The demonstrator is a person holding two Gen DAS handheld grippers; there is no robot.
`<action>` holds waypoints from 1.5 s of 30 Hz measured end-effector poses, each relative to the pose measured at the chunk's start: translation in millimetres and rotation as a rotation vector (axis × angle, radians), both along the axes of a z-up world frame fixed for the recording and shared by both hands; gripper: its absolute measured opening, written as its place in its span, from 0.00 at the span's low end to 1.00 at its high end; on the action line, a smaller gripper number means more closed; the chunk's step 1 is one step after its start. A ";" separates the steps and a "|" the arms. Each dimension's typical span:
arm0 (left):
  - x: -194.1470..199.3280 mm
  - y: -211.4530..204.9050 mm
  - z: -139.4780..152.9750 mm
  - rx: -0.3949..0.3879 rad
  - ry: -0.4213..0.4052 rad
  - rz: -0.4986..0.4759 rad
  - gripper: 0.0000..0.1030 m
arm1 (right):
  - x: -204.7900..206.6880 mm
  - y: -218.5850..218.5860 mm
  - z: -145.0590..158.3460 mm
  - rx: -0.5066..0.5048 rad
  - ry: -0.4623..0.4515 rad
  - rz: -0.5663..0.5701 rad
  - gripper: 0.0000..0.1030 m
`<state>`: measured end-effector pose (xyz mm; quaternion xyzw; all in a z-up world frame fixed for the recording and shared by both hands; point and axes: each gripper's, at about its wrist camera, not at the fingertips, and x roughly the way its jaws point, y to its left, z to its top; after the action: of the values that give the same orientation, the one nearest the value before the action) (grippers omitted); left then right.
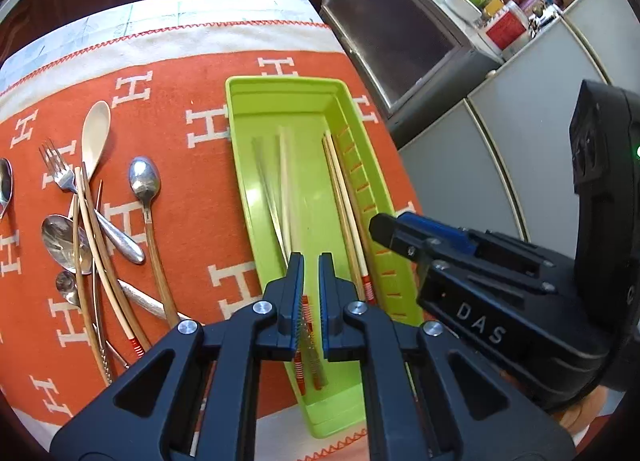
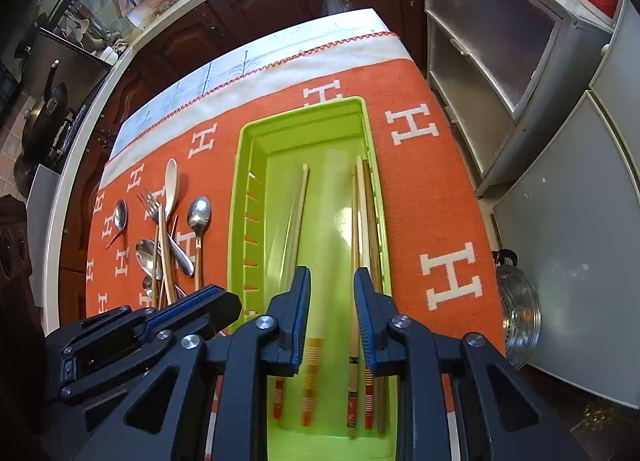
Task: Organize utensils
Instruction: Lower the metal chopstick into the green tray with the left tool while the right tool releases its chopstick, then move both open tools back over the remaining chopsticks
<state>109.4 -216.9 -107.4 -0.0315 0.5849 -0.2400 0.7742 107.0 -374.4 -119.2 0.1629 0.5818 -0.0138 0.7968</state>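
Note:
A lime green tray (image 1: 240,109) (image 2: 244,165) lies on the orange cloth and holds several chopsticks (image 1: 344,197) (image 2: 362,213). My left gripper (image 1: 311,261) hovers over the tray's near end, jaws slightly apart, with blurred chopsticks (image 1: 286,197) below them, apparently loose. My right gripper (image 2: 332,281) is open and empty above the tray; it also shows in the left wrist view (image 1: 384,227). A pile of spoons, a fork and chopsticks (image 1: 92,221) (image 2: 168,245) lies left of the tray.
The orange cloth (image 1: 192,189) (image 2: 432,189) covers the table, whose right edge runs close beside the tray. Grey cabinets (image 1: 520,149) (image 2: 560,189) stand to the right. A steel pot lid (image 2: 518,313) lies on the floor. Dark wooden cabinets (image 2: 256,1) stand behind.

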 end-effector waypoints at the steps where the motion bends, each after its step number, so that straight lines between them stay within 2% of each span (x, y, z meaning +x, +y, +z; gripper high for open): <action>1: -0.9 0.6 0.6 0.005 -0.004 -0.003 0.03 | 0.6 2.0 -1.0 0.001 -0.002 0.000 0.22; 9: -13.9 10.5 14.2 0.047 -0.063 -0.037 0.04 | -2.0 11.4 3.6 -0.002 -0.025 0.012 0.22; 12: -18.9 17.0 22.0 0.059 -0.094 -0.037 0.12 | -3.4 15.4 5.3 0.004 -0.031 0.017 0.22; 14: -21.9 23.1 27.1 0.066 -0.112 -0.028 0.23 | -4.8 17.9 6.1 0.007 -0.037 0.018 0.22; 15: -23.5 27.6 30.1 0.076 -0.124 -0.013 0.25 | -5.9 17.5 6.4 0.010 -0.042 0.018 0.22; 23: -32.0 51.4 46.8 0.096 -0.178 0.029 0.30 | -17.6 18.8 6.4 0.062 -0.067 -0.028 0.23; 28: -40.3 71.7 55.3 0.129 -0.239 0.078 0.34 | -30.3 22.7 12.8 0.031 -0.129 -0.071 0.46; 33: -45.3 106.9 57.2 0.160 -0.279 0.149 0.34 | -38.5 36.4 16.8 0.020 -0.152 -0.042 0.47; 36: -44.8 134.4 52.5 0.159 -0.263 0.198 0.34 | -45.4 54.0 21.2 0.005 -0.171 -0.004 0.47; 42: -47.4 186.8 32.9 0.182 -0.225 0.261 0.34 | -55.8 81.7 28.3 0.018 -0.219 0.033 0.62; 45: -53.8 203.6 22.8 0.191 -0.232 0.277 0.34 | -67.8 96.4 31.3 0.010 -0.277 0.034 0.62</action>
<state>55.6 -13.3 -84.6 -0.0105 0.5020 -0.0765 0.8614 39.2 -278.0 -87.9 0.1573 0.4691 0.0250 0.8687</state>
